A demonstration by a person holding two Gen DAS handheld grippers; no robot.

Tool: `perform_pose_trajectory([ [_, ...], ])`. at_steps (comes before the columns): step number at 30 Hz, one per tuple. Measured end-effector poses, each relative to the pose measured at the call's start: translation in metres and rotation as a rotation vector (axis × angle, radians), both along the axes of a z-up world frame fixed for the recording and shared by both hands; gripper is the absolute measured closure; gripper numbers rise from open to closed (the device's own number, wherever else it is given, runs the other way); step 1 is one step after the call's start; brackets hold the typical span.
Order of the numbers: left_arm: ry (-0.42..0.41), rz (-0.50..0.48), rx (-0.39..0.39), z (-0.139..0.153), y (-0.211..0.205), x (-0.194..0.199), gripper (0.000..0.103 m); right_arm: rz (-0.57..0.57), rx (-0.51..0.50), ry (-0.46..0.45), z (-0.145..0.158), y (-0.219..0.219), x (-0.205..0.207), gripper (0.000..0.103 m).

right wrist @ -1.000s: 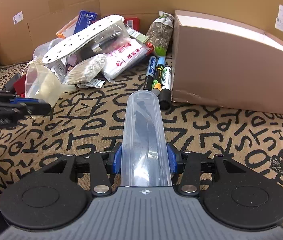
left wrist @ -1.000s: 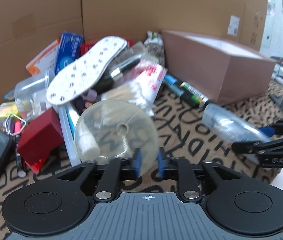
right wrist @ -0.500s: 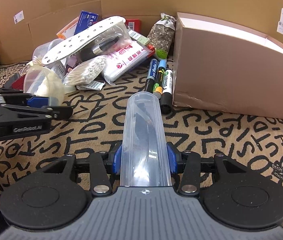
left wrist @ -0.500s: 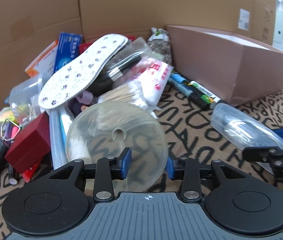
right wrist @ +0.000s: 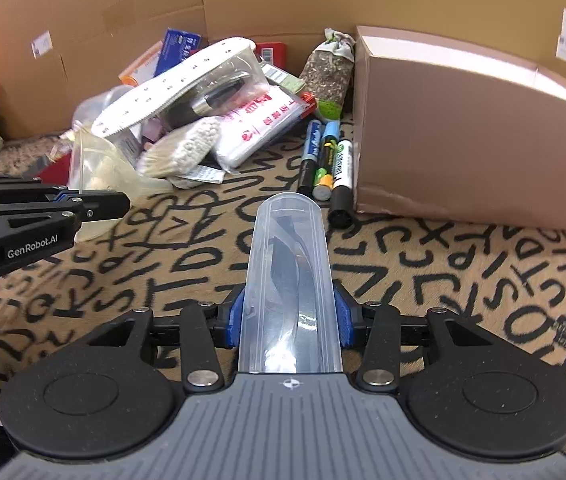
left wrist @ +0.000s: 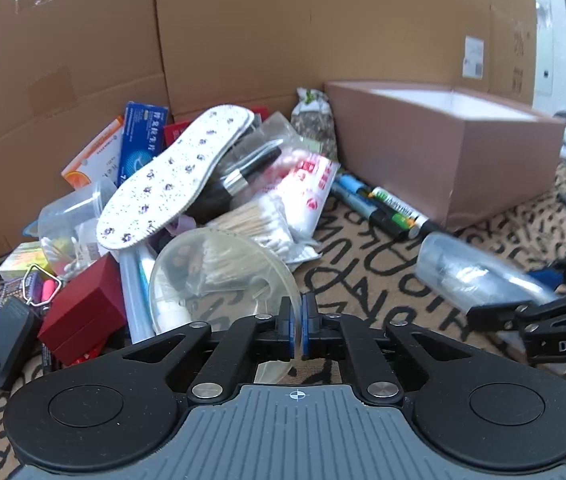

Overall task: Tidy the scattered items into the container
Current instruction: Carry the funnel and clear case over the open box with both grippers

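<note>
My left gripper (left wrist: 297, 330) is shut on the rim of a clear round plastic lid (left wrist: 219, 276), held at the front edge of the pile; it also shows in the right wrist view (right wrist: 99, 204). My right gripper (right wrist: 289, 314) is shut on a clear plastic tube case (right wrist: 289, 276) with a dark item inside, held above the lettered mat; the case shows in the left wrist view (left wrist: 479, 276). The open brown cardboard box (left wrist: 443, 148) stands at the right (right wrist: 463, 128). A pile of items with a white insole (left wrist: 179, 176) on top lies to the left.
Three markers (right wrist: 325, 160) lie beside the box's left wall. The pile holds a cotton swab bag (left wrist: 259, 220), a red box (left wrist: 83, 312), a blue carton (left wrist: 141, 140) and a black key fob (left wrist: 7, 340). Tall cardboard walls (left wrist: 243, 32) close the back. The lettered mat (right wrist: 463, 264) lies in front.
My left gripper's jaws have closed from open onto the clear lid's rim, and the lid now stands tilted more edge-on. My right gripper still holds the tube case, shifted slightly.
</note>
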State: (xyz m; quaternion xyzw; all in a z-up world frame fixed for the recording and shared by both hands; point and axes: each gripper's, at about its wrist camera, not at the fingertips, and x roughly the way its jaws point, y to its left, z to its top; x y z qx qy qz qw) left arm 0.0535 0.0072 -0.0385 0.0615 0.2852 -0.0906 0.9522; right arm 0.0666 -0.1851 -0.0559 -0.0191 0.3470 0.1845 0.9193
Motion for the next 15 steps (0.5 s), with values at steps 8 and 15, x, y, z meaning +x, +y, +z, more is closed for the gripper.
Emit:
perform_pose_trajectory([
  [8, -0.048, -0.045, -0.121, 0.033, 0.013, -0.017, 0.103, 0.018, 0.071, -0.03, 0.021, -0.007, -0.01, 0.054],
  [15, -0.118, -0.104, -0.137, 0.063, 0.004, -0.015, 0.103, 0.027, 0.081, -0.122, 0.051, -0.012, -0.012, 0.054],
])
